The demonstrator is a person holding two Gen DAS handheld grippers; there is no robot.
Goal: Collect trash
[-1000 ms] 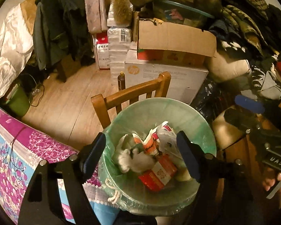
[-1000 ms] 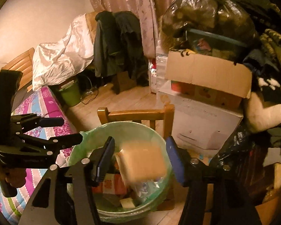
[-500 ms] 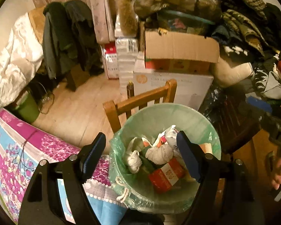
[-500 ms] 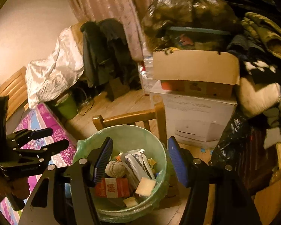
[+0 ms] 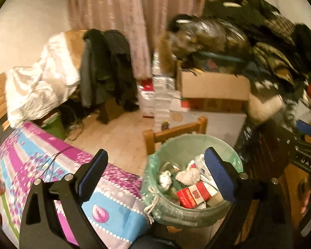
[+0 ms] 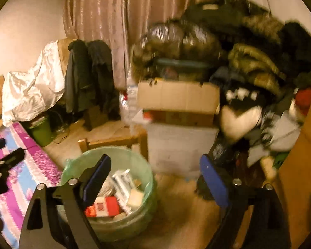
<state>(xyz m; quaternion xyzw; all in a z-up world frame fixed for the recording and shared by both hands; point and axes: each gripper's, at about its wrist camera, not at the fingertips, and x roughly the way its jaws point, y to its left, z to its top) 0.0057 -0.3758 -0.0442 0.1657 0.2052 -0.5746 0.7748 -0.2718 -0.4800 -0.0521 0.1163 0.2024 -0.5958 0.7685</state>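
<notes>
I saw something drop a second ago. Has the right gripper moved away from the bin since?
Yes. The right gripper was centred over the green bin; now the bin sits lower left, so it has swung right, empty.

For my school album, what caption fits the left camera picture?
Open left tongs above a green bin full of trash.

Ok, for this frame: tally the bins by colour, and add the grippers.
Pale green bin: 1
Dark green bin: 1
Grippers: 2, the left gripper and the right gripper, both open
Total: 4
</notes>
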